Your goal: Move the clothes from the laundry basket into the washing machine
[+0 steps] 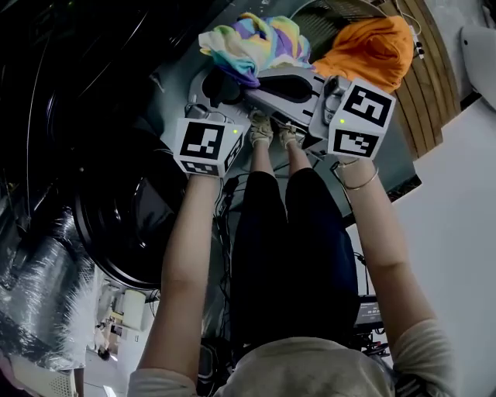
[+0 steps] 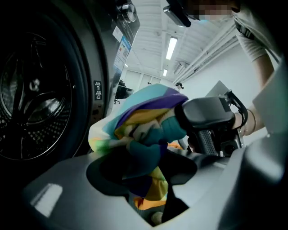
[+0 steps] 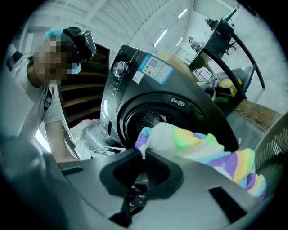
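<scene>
**Cloth lifted out, carry to washer next**

Step in hand: transfer, one item out of the basket [image 1: 319,22].

- Right gripper [image 3: 143,159]: closed on a corner of the striped cloth [image 3: 193,143]. The rest of the cloth bunches just past the jaws.
- Left gripper [image 2: 144,179]: jaws apart. The cloth hangs loosely between them; pads not pressing, so I read it as not holding.
- Cloth sits up in the air, far centre, between basket and washer [image 3: 180,103].
- Orange garment [image 1: 372,46] lies in the basket, far right.
- Washer door is open on the left, drum showing.

Next, as I judge it: swing the right gripper left to the drum mouth and push the cloth well inside before letting go. Trailing folds could catch on the door rim.
</scene>
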`<state>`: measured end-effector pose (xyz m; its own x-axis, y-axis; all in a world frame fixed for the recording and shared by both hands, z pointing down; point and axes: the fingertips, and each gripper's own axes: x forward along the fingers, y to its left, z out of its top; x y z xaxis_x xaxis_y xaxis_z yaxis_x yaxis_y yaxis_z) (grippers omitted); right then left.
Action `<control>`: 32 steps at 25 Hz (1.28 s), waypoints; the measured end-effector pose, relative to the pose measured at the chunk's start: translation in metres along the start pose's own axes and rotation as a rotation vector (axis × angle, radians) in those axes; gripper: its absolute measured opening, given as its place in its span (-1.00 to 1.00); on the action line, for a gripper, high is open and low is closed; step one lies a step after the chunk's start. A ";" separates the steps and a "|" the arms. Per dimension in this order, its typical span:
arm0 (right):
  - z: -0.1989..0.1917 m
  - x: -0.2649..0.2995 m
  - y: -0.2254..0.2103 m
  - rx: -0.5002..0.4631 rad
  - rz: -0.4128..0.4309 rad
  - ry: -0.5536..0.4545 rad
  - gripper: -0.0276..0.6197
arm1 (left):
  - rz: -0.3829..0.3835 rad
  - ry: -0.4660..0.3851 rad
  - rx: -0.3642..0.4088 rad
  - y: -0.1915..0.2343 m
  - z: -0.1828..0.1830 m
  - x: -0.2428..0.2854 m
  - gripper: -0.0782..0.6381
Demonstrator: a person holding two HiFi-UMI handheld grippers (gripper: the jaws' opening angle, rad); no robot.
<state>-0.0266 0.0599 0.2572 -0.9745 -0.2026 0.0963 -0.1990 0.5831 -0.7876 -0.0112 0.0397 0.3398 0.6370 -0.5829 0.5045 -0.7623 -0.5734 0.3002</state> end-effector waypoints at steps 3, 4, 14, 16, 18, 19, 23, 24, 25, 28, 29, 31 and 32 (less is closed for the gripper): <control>-0.005 -0.002 -0.009 0.006 -0.035 -0.004 -0.85 | 0.037 -0.010 0.006 0.006 -0.002 0.003 -0.42; -0.008 -0.002 -0.012 0.004 -0.042 0.005 -0.85 | 0.053 -0.008 0.003 0.009 -0.004 0.003 -0.50; -0.035 -0.005 -0.040 -0.070 -0.218 0.064 -0.72 | 0.199 0.049 -0.063 0.041 -0.031 -0.025 -0.65; -0.039 -0.006 -0.050 -0.055 -0.260 0.061 -0.57 | 0.239 0.052 -0.066 0.055 -0.034 -0.033 -0.65; -0.042 -0.005 -0.056 -0.029 -0.274 0.055 -0.57 | 0.288 0.057 -0.073 0.074 -0.037 -0.041 -0.65; -0.043 -0.005 -0.057 -0.020 -0.275 0.053 -0.57 | 0.317 0.058 -0.077 0.085 -0.039 -0.045 -0.65; -0.049 -0.007 -0.061 -0.023 -0.289 0.073 -0.57 | 0.435 0.053 -0.116 0.128 -0.043 -0.058 -0.65; -0.051 -0.007 -0.061 -0.025 -0.290 0.079 -0.57 | 0.463 0.051 -0.126 0.138 -0.044 -0.062 -0.65; -0.054 -0.007 -0.061 -0.023 -0.290 0.084 -0.57 | 0.492 0.048 -0.136 0.147 -0.044 -0.066 -0.65; -0.063 -0.007 -0.061 -0.014 -0.293 0.103 -0.57 | 0.576 0.029 -0.166 0.176 -0.042 -0.077 -0.66; -0.064 -0.007 -0.062 -0.013 -0.295 0.110 -0.57 | 0.597 0.024 -0.175 0.186 -0.041 -0.079 -0.65; -0.067 -0.007 -0.065 -0.010 -0.303 0.121 -0.57 | 0.621 0.022 -0.183 0.207 -0.039 -0.079 -0.65; -0.068 -0.007 -0.066 -0.007 -0.306 0.124 -0.57 | 0.631 0.024 -0.175 0.217 -0.037 -0.078 -0.66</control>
<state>-0.0135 0.0765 0.3506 -0.8746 -0.2719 0.4014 -0.4846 0.5155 -0.7067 -0.2303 -0.0181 0.3955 0.0598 -0.7625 0.6442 -0.9975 -0.0219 0.0666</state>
